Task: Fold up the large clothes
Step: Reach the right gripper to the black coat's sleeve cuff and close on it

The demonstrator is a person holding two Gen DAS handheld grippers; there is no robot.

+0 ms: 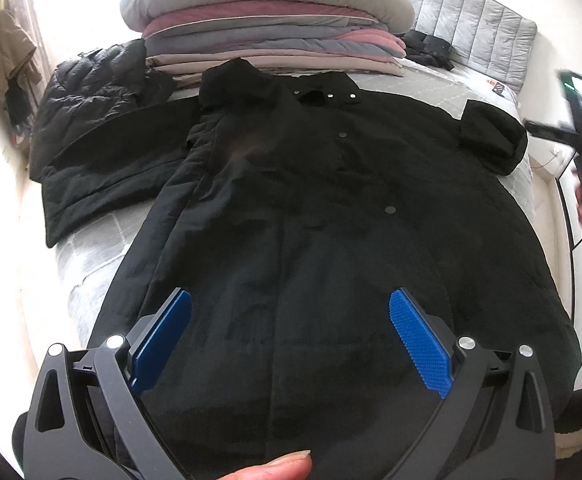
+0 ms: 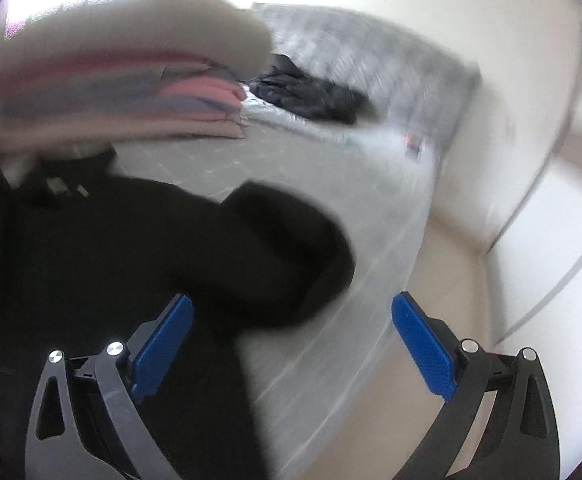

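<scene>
Left wrist: coat (image 1: pixel 311 208) runs lengthwise ahead; my right gripper (image 2: pixel 291 320) nearest its sleeve (image 2: pixel 283 248); both fingers wide, empty.

no readable text, labels, brands or numbers anywhere

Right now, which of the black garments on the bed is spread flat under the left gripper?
The long black snap-button coat: it lies spread beneath the open left gripper; the black puffer jacket lies beside it.
</scene>
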